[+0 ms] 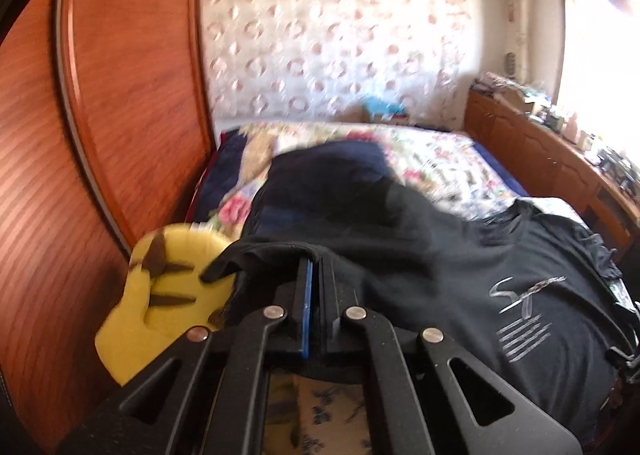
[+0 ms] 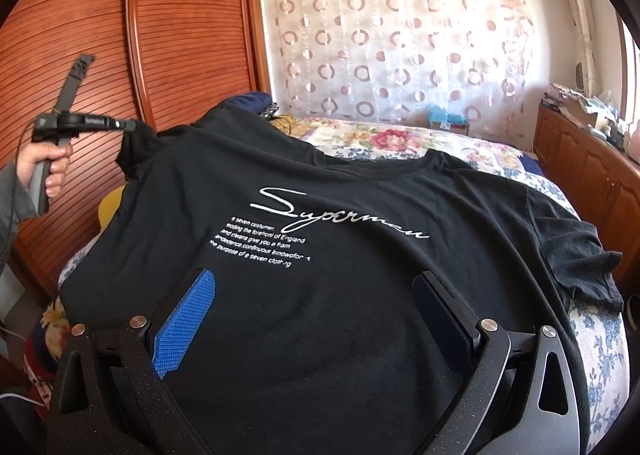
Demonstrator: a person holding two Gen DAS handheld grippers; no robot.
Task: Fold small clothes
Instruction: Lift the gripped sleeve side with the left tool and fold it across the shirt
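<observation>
A black T-shirt [image 2: 320, 295] with white script print lies spread on the bed, print up. My left gripper [image 1: 314, 267] is shut on the shirt's left sleeve edge [image 1: 280, 251] and holds it lifted above the bed; it also shows in the right wrist view [image 2: 128, 124], held by a hand at the far left. My right gripper [image 2: 316, 287] is open and empty, its blue-padded fingers [image 2: 188, 319] spread over the shirt's lower front. The shirt's right sleeve [image 2: 580, 267] hangs flat toward the bed's right edge.
A floral bedspread [image 2: 400, 139] covers the bed. A wooden slatted wardrobe [image 2: 168, 35] stands close on the left. A yellow plush toy [image 1: 168, 295] lies beside the bed's left edge. Wooden cabinets [image 2: 580, 159] with clutter line the right wall. A patterned curtain [image 2: 400, 35] hangs behind.
</observation>
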